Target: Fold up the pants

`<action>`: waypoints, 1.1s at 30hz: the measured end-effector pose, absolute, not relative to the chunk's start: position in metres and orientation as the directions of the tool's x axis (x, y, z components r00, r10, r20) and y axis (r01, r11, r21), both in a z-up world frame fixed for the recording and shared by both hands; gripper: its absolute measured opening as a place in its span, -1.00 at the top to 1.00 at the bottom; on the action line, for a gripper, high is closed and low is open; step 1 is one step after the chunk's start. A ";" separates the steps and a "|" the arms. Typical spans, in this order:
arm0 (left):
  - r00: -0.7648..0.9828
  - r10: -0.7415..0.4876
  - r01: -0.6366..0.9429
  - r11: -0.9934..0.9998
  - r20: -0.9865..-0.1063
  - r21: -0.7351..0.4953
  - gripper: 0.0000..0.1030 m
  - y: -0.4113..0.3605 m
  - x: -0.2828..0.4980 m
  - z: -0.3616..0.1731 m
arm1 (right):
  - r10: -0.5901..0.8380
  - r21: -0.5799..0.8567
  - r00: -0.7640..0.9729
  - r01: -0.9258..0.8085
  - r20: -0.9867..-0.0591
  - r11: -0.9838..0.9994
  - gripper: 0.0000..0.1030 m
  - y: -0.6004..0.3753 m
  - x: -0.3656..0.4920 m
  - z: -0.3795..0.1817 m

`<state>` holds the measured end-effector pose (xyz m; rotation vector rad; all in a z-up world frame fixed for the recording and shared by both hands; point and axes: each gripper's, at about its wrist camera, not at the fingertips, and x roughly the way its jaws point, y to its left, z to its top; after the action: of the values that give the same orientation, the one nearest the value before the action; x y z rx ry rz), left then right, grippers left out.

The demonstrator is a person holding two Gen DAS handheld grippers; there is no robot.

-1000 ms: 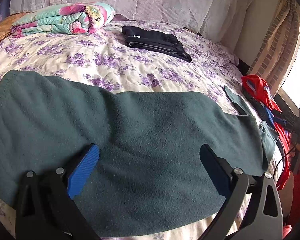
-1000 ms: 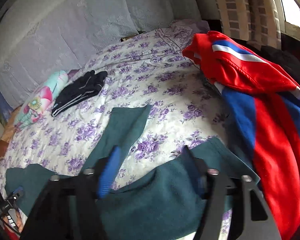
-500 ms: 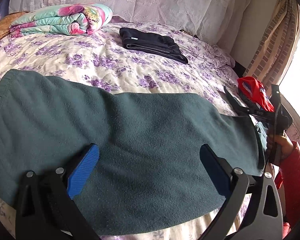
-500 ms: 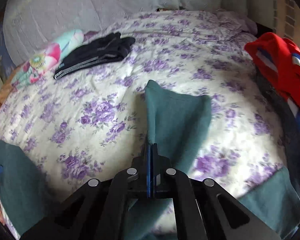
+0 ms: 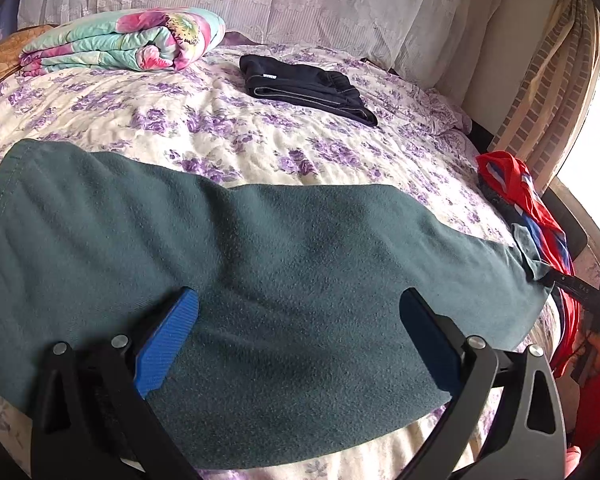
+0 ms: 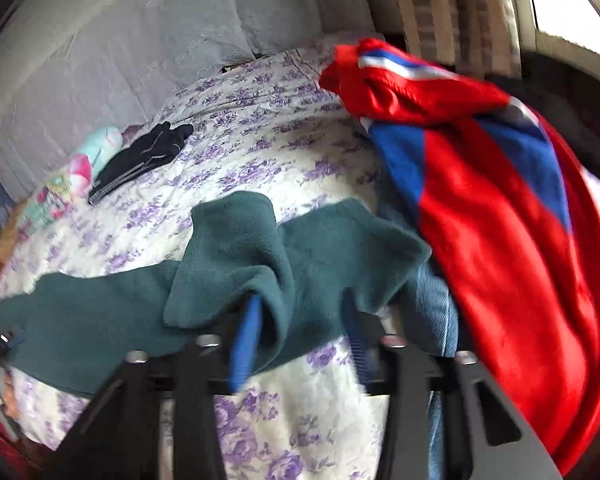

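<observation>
Lying across one floral bed point(image 5: 260, 136), one pair of green pants point(image 5: 260, 280) meets two spread, empty claws: left claw point(image 5: 298, 328), right claw point(image 6: 300, 340).

a floral bedspread point(image 5: 228, 128) with purple blooms spreads ahead of the jaws; far beyond them, a folded dark garment point(image 5: 308, 86) lies flat; left of it, a rolled floral quilt point(image 5: 128, 40); right of the right jaws, a red and blue garment point(image 6: 492, 184) heaped; curtains point(image 5: 540, 92) behind it

Left gripper point(image 5: 298, 336) jaws spread wide, low and level; right gripper point(image 6: 300, 334) jaws parted too.
</observation>
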<state>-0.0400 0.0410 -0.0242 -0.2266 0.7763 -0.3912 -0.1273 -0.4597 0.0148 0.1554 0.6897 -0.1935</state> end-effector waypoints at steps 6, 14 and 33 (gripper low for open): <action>0.645 -0.414 0.254 0.909 -0.642 -0.330 -0.91 0.039 -0.040 -0.025 | -0.290 -0.400 0.816 0.079 -0.500 0.913 -0.08 -0.391 -0.150 0.014; 0.645 -0.412 0.253 0.910 -0.644 -0.329 -0.91 0.039 -0.040 -0.024 | -0.250 -0.549 0.815 -0.097 -0.523 0.830 -0.05 -0.351 -0.121 -0.016; 0.642 -0.401 0.247 0.915 -0.654 -0.319 -0.91 0.039 -0.038 -0.026 | -0.064 0.319 0.823 0.289 -0.565 0.903 0.02 -0.545 -0.155 0.023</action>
<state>-0.0376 0.0385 -0.0259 -0.2076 0.7924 -0.3727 -0.1547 -0.5448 0.0228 0.4079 0.5771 -0.1931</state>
